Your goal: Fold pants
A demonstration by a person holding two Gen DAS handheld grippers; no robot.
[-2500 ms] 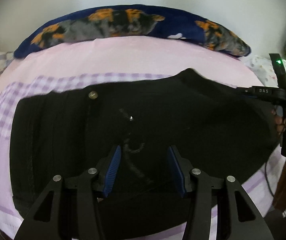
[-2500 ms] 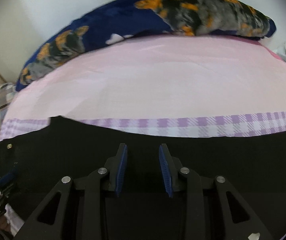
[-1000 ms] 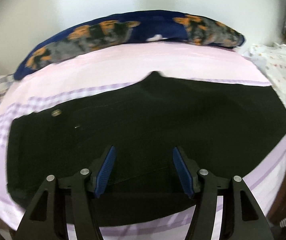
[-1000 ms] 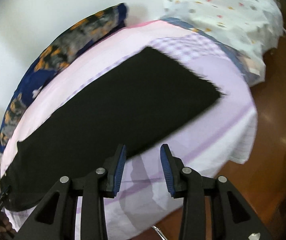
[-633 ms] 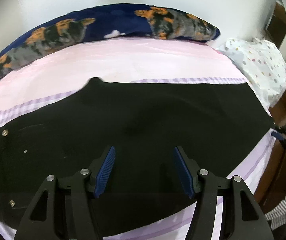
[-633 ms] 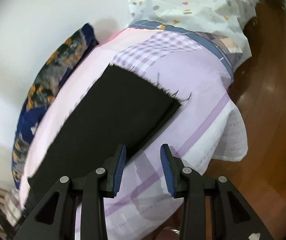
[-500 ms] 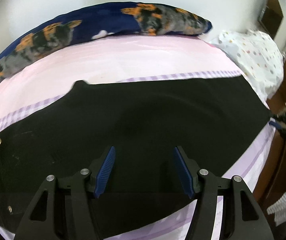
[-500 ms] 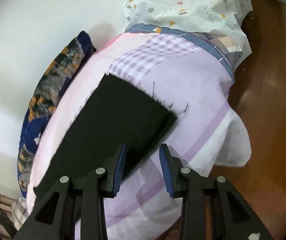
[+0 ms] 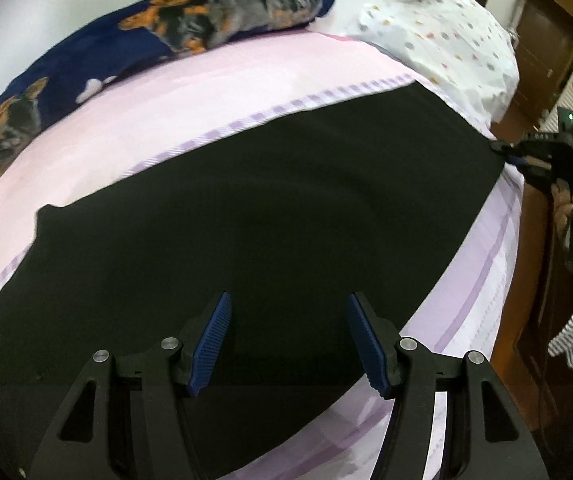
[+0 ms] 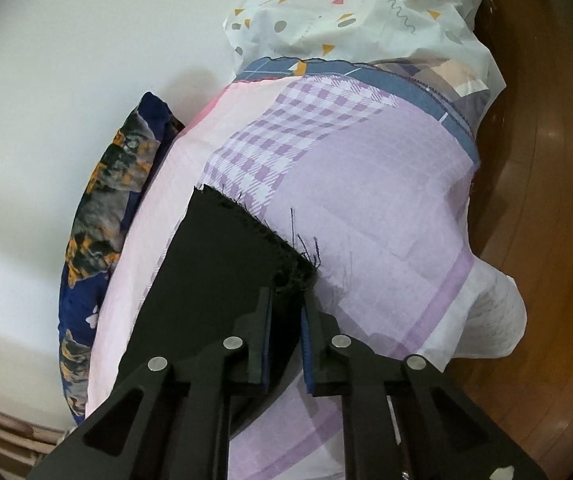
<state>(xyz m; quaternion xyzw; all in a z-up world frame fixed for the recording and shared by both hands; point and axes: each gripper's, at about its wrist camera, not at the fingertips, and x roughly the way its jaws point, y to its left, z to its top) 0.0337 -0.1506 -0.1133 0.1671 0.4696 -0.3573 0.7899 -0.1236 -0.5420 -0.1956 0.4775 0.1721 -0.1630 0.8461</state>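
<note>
The black pants lie flat and lengthwise across the pink and purple bed sheet. My left gripper is open and empty, hovering over the near edge of the pants around their middle. My right gripper is shut on the near corner of the frayed leg hem at the right end of the pants. It also shows in the left wrist view at the far right, held by a hand.
A navy and orange blanket roll lies along the wall at the back. A white patterned quilt is heaped at the bed's right end. The wooden floor drops away past the bed's right edge.
My right gripper moved to the hem end of the pants and closed on its near corner. My left gripper swung right along the pants and stays open.
</note>
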